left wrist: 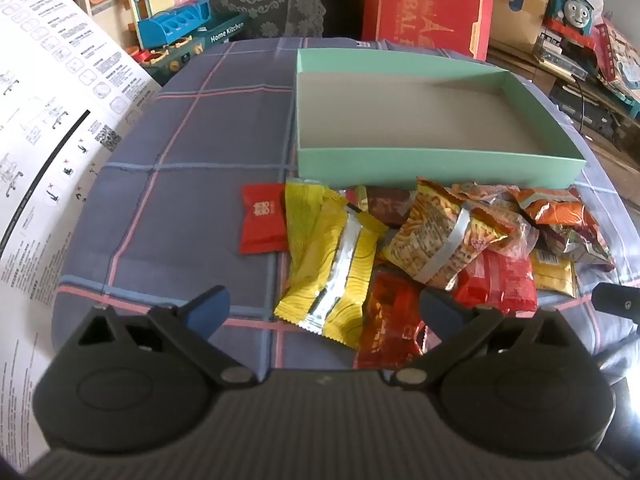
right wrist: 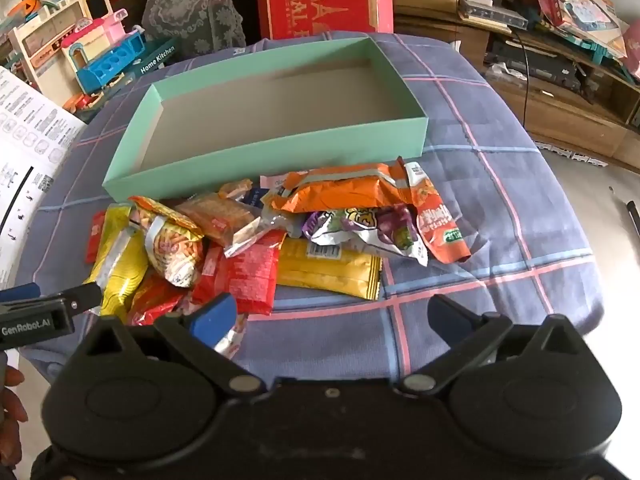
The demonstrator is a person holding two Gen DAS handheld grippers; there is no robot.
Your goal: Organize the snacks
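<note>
Both the left gripper (left wrist: 324,312) and right gripper (right wrist: 332,316) hang spread wide and empty above the snacks (right wrist: 256,240), which lie heaped on the cloth (left wrist: 180,152) just before the bare green box (right wrist: 276,140).

The left claw (left wrist: 324,308) hangs at six o'clock with its jaws spread wide and nothing between the pads, above a worktop (left wrist: 180,152) covered in blue plaid cloth. At one o'clock lies an empty mint-green box (left wrist: 440,164); just before it, touching its near wall, sprawls a heap of snack packets (left wrist: 432,248), with a yellow packet (left wrist: 332,264) and a small red packet (left wrist: 262,224) at its nine-o'clock edge.
</note>
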